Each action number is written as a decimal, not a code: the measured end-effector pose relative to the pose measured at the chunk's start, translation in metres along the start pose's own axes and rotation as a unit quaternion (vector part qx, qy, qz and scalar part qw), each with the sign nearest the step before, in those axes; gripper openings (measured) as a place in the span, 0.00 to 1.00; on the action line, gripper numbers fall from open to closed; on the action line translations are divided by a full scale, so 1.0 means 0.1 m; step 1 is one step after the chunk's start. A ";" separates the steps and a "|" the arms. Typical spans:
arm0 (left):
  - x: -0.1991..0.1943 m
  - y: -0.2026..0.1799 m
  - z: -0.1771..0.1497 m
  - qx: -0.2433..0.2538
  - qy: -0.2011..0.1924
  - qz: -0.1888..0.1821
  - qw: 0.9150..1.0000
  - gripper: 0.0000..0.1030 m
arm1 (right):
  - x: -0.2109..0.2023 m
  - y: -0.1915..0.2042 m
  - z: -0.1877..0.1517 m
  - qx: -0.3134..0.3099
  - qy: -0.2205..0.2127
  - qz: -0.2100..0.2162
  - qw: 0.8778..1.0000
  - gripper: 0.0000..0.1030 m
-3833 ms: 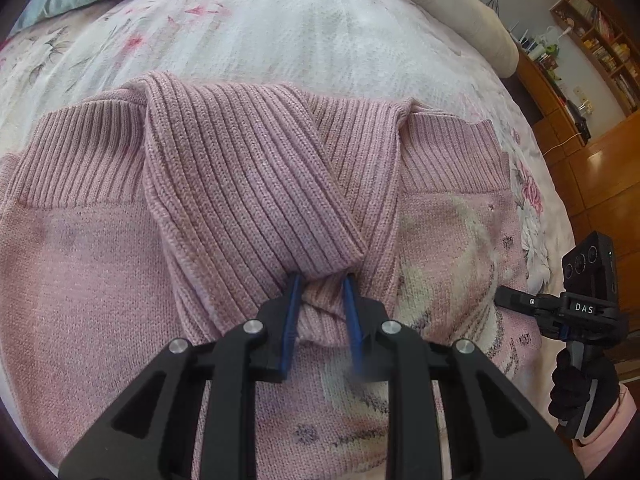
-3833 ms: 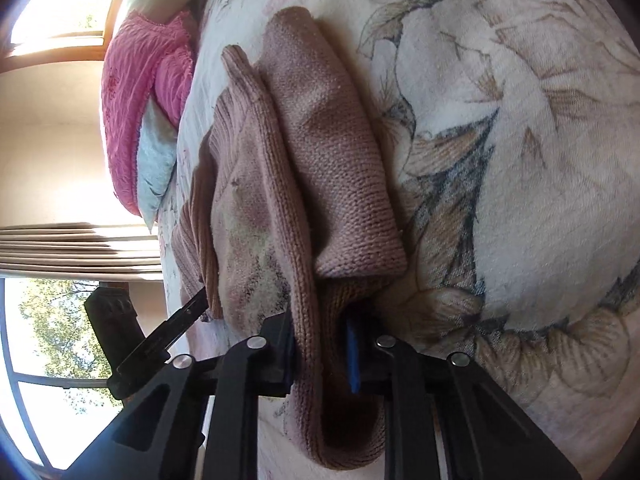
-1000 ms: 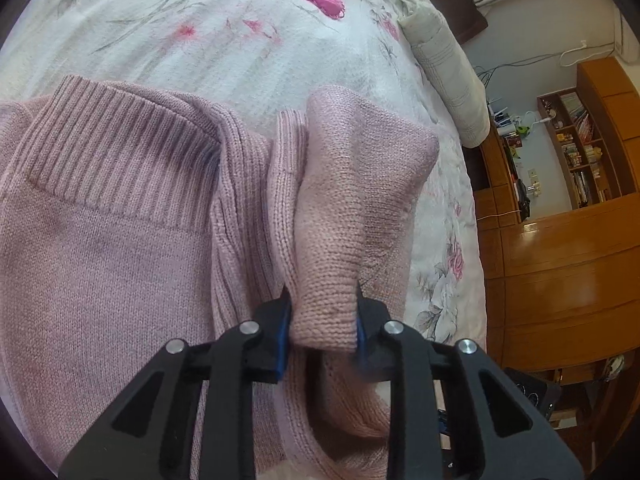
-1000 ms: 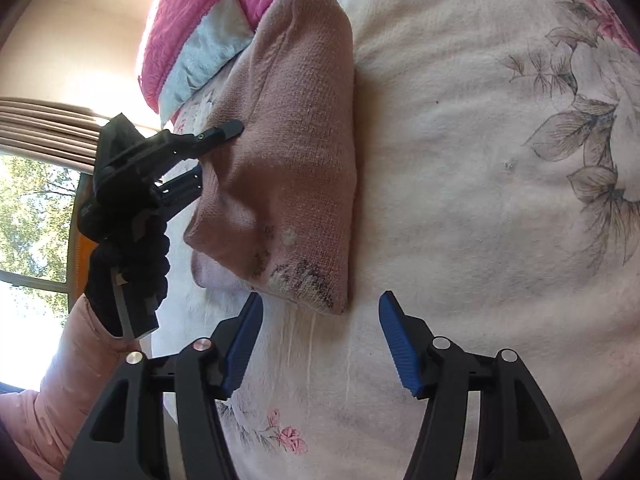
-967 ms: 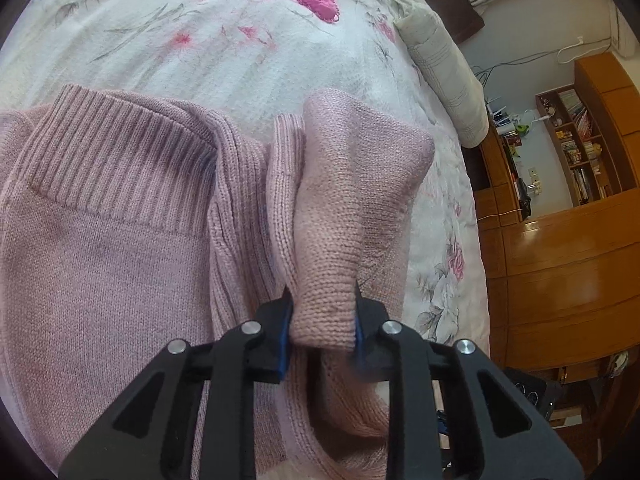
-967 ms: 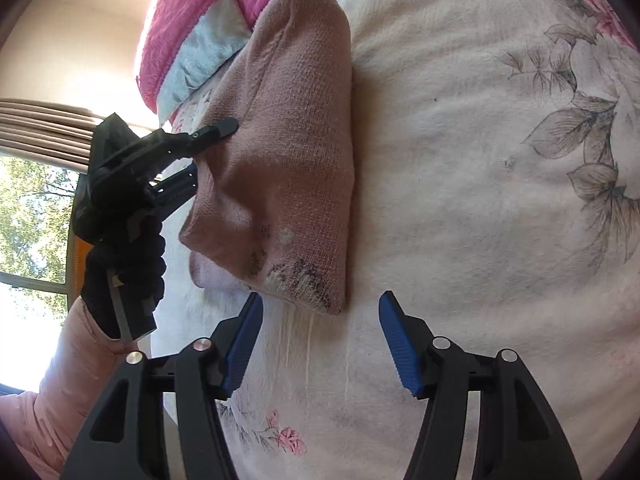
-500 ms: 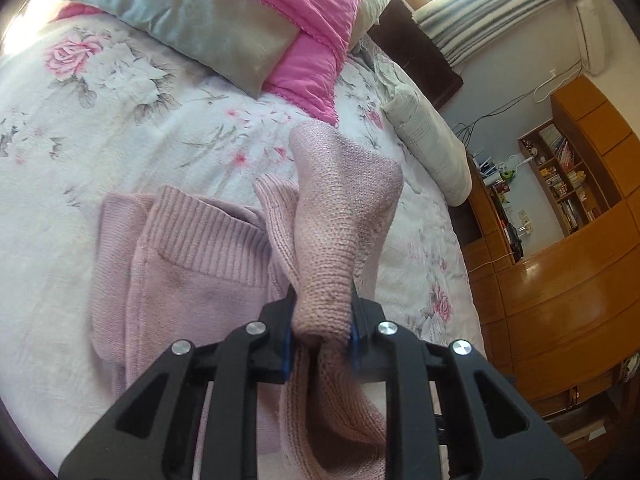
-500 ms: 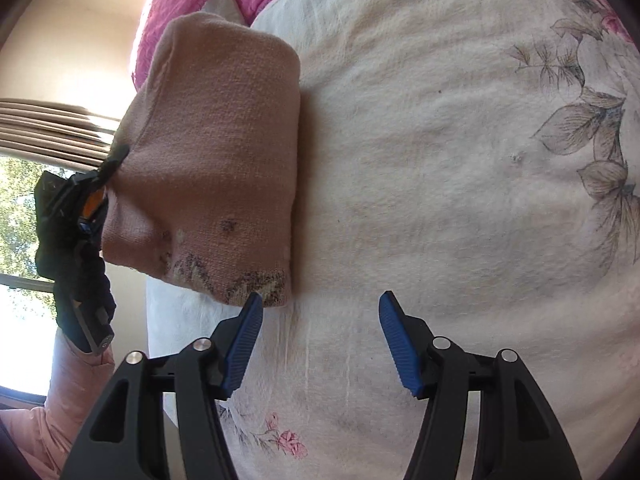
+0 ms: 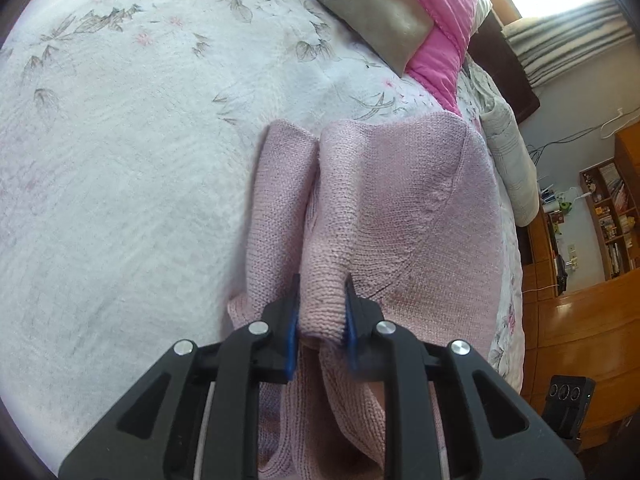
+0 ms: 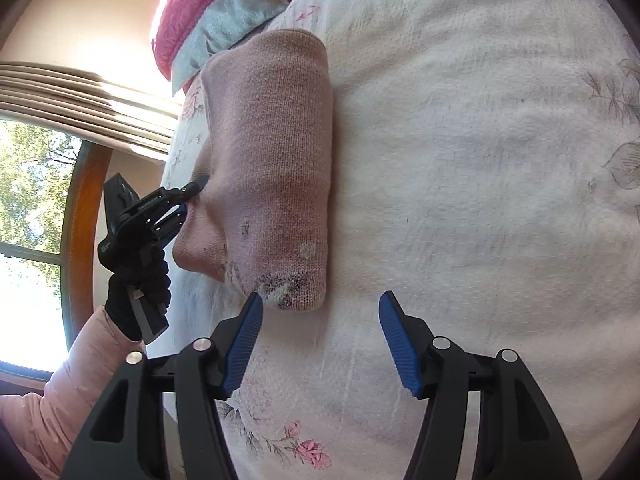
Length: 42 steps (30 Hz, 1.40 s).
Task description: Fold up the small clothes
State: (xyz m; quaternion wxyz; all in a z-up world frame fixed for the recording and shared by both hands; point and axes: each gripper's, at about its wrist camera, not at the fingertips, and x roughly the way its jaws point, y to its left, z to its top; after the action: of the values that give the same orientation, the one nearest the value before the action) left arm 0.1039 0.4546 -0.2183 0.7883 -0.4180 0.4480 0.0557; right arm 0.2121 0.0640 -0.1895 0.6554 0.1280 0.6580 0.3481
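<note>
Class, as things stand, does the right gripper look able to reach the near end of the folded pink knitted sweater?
Probably yes: the right gripper is open, with bare floral bedspread before the folded pink knitted sweater.

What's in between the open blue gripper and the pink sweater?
Nothing but bare flowery bedspread. In the right wrist view, the right hand-held gripper hangs open just short of the folded sweater.

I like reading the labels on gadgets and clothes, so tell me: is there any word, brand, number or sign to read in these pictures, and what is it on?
None can be read.
Left gripper: pale marks on its black body, too small and blurred to read.
Bookshelf: book spines and boxes, too small to read.
Pink sweater: a dark knitted pattern near its edge, no letters.
</note>
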 end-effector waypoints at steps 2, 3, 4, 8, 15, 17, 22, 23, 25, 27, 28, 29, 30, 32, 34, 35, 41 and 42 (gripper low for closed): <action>-0.08 -0.04 0.01 0.003 0.003 0.005 1.000 0.19 | 0.04 0.04 0.02 -0.002 0.003 0.000 1.000 0.60; -0.15 -0.07 0.00 0.010 0.001 0.011 1.000 0.20 | 0.05 0.06 0.03 -0.005 0.003 0.001 1.000 0.60; -0.24 -0.12 -0.02 0.017 0.000 0.011 1.000 0.21 | 0.07 0.08 0.03 -0.008 0.004 0.001 1.000 0.60; -0.61 -0.31 -0.27 0.036 0.004 0.003 0.999 0.26 | 0.12 0.12 0.05 -0.017 0.004 0.001 1.000 0.60; -0.43 -0.53 -0.69 0.076 0.063 0.038 0.994 0.45 | 0.22 0.19 0.05 -0.017 0.014 -0.006 1.000 0.60; -0.25 -0.47 -0.72 0.068 0.088 0.061 0.992 0.36 | 0.22 0.22 0.04 -0.024 0.016 -0.010 1.000 0.60; -0.50 -0.28 -0.75 0.039 0.050 0.019 0.998 0.05 | 0.19 0.23 0.06 -0.027 0.013 -0.014 0.999 0.62; -0.61 -0.23 -0.76 0.036 0.035 0.023 0.998 0.05 | 0.18 0.23 0.07 -0.025 0.011 -0.012 1.000 0.62; -0.79 -0.06 -0.80 0.017 0.019 0.017 1.000 0.05 | 0.17 0.22 0.08 -0.021 0.008 -0.006 1.000 0.62; -0.79 0.05 -0.87 0.024 0.024 0.031 0.999 0.05 | 0.22 0.22 0.11 -0.015 0.009 0.004 1.000 0.62; -0.75 0.10 -0.89 0.021 0.030 0.036 0.999 0.05 | 0.27 0.23 0.12 -0.013 0.013 0.003 1.000 0.62; -0.69 0.14 -0.91 0.016 0.036 0.035 0.999 0.05 | 0.34 0.25 0.14 -0.013 0.018 0.002 1.000 0.62; -0.63 0.16 -0.92 0.015 0.041 0.034 0.998 0.05 | 0.43 0.26 0.15 -0.013 0.026 0.000 1.000 0.62; -0.52 0.19 -0.93 0.014 0.045 0.038 0.998 0.06 | 0.62 0.26 0.17 -0.012 0.044 -0.022 0.999 0.56; -0.44 0.18 -0.96 0.017 0.043 0.048 0.998 0.06 | 0.75 0.26 0.15 -0.024 0.057 -0.048 0.997 0.46; -0.41 0.19 -0.98 0.020 0.042 0.052 0.998 0.06 | 0.79 0.25 0.14 -0.027 0.056 -0.056 0.996 0.43; -0.44 0.19 -0.94 0.021 0.049 0.050 0.997 0.11 | 0.87 0.21 0.14 -0.028 0.064 -0.070 0.995 0.40; -0.50 0.17 -0.90 0.019 0.052 0.047 0.997 0.15 | 0.84 0.22 0.15 -0.033 0.067 -0.066 0.995 0.41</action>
State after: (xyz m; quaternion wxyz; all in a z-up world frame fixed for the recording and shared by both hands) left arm 0.0069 0.4159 -0.2136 0.7682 -0.3835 0.5088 0.0623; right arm 0.2114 0.1368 -0.2386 0.6351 0.0388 0.6957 0.3334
